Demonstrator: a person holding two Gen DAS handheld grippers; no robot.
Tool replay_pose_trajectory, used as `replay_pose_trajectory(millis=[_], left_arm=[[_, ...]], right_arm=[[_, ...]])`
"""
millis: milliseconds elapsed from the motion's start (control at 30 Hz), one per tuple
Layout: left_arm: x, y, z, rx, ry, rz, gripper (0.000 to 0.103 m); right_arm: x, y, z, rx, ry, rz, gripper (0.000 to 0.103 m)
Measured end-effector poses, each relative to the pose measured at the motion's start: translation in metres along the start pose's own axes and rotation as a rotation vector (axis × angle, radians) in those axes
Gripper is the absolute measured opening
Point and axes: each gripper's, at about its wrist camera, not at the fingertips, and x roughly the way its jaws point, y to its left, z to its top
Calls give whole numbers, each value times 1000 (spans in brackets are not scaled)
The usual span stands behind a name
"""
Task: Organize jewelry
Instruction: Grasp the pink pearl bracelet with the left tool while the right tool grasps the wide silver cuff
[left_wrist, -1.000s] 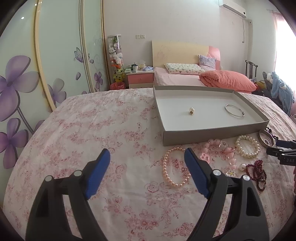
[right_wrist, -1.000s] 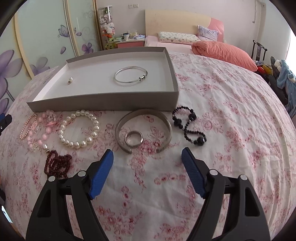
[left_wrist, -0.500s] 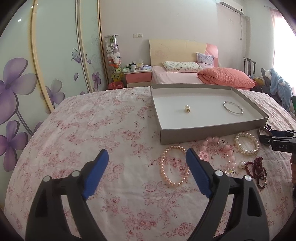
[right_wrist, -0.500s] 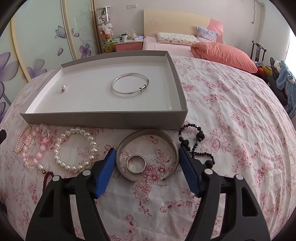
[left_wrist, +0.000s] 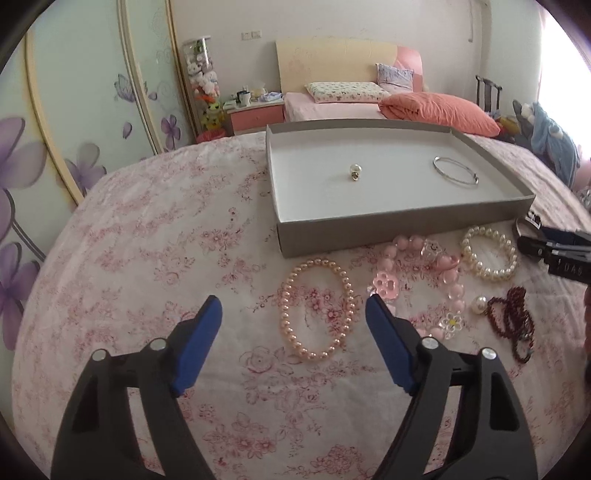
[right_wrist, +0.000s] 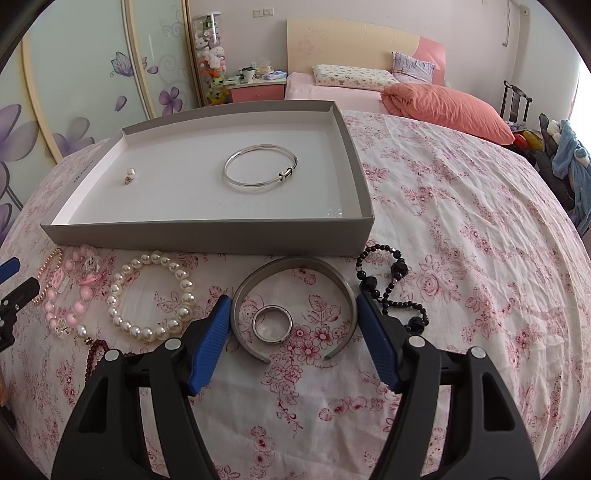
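left tongs (left_wrist: 293, 314): spread and closing; nothing between the pads; pink pearl bracelet (left_wrist: 317, 308) lies on the bedspread just ahead, mostly inside the gap line
right tongs (right_wrist: 293, 314): spread; metal cuff (right_wrist: 295, 273) sits between the pads, pads just beside its outer band, no clear press; small ring (right_wrist: 272, 325) lies inside the cuff
tray (right_wrist: 207, 230): grey box lid on the bed (right_wrist: 461, 240); holds thin silver bangle (right_wrist: 259, 168) and one pearl earring (right_wrist: 129, 175)
loose pieces: white pearl bracelet (right_wrist: 151, 295), pink charm bracelet (right_wrist: 68, 295), dark red beads (left_wrist: 513, 325), black bead strand (right_wrist: 391, 288); all just in front of the tray wall
handling, cuff: likely stiff, light, smooth and slippery; open-ended, so squeeze across the band sides, not the free ends; ring may get dragged along
handling, pearls: likely elastic strung, limp, rolls; pinch one side of the loop, let the rest hang
surface: soft bedspread gives under pressure; pads can dig in below thin pieces
hidden: dark red beads cut off behind the right tongs' body in the right view; lone pearl bead (left_wrist: 480, 304) type unclear; cuff contact hard to judge
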Motion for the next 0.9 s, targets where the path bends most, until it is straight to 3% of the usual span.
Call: replay_pose_trajectory(millis=[233,333,633,767,900], left_arm=[[19,6,5,-20,64,8,39],[20,5,4,-15,64,-3,34],[22,4,7,-12,66,-11,34],[23,6,9,-15,66,-23,33],[23,2,10,4,62,-35,16]], right_arm=[[0,0,0,1,0,2,69],[0,0,0,0,0,-1,69],[2,2,1,-9,5,3,75],[2,2,1,-9,1,7,69],[2,2,2,-9,1,7,69]])
